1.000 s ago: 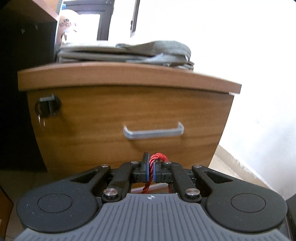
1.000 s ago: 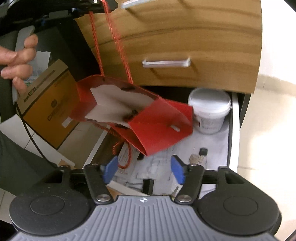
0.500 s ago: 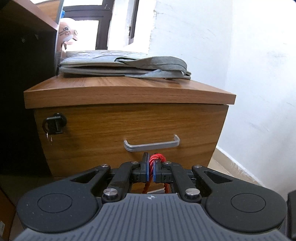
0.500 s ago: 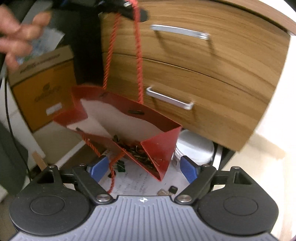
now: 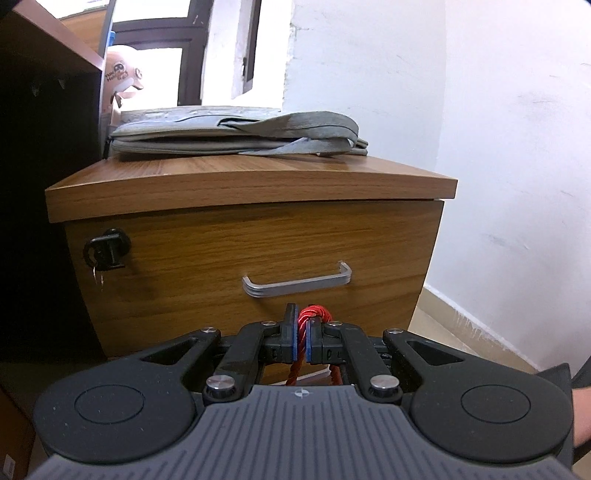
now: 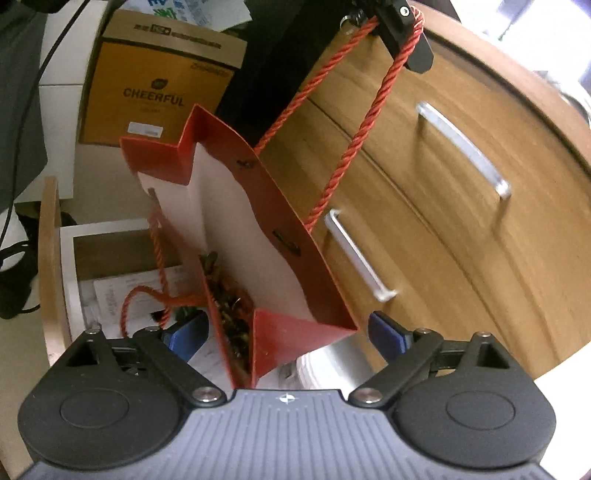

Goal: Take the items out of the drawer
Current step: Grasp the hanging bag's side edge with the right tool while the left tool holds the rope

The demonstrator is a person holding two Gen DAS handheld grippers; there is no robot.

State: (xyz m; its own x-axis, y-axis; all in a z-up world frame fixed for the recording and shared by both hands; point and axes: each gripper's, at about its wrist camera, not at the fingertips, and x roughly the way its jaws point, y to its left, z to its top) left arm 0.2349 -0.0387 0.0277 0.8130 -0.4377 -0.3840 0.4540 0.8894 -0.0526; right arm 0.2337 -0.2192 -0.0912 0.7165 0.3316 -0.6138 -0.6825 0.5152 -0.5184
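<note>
My left gripper (image 5: 303,341) is shut on the red rope handle (image 5: 312,315) of a red paper gift bag and holds it up in front of the wooden drawer cabinet (image 5: 258,240). In the right wrist view the bag (image 6: 258,236) hangs tilted from that handle (image 6: 354,147), with small dark metal bits (image 6: 229,310) in its bottom; the left gripper's fingers (image 6: 406,33) show at the top. My right gripper (image 6: 284,334) is open, its blue pads either side of the bag's lower corner. The open bottom drawer (image 6: 66,258) below holds papers and a white tub (image 6: 317,365).
A grey laptop bag (image 5: 236,133) lies on the cabinet top. Two closed drawers with metal handles (image 6: 461,147) face me. A cardboard box marked CHEERFUL (image 6: 155,81) stands left of the cabinet. A white wall (image 5: 498,147) is to the right.
My left gripper has risen with the bag, from below the cabinet top to level with it. The bag now hangs higher above the drawer and nearer my right gripper.
</note>
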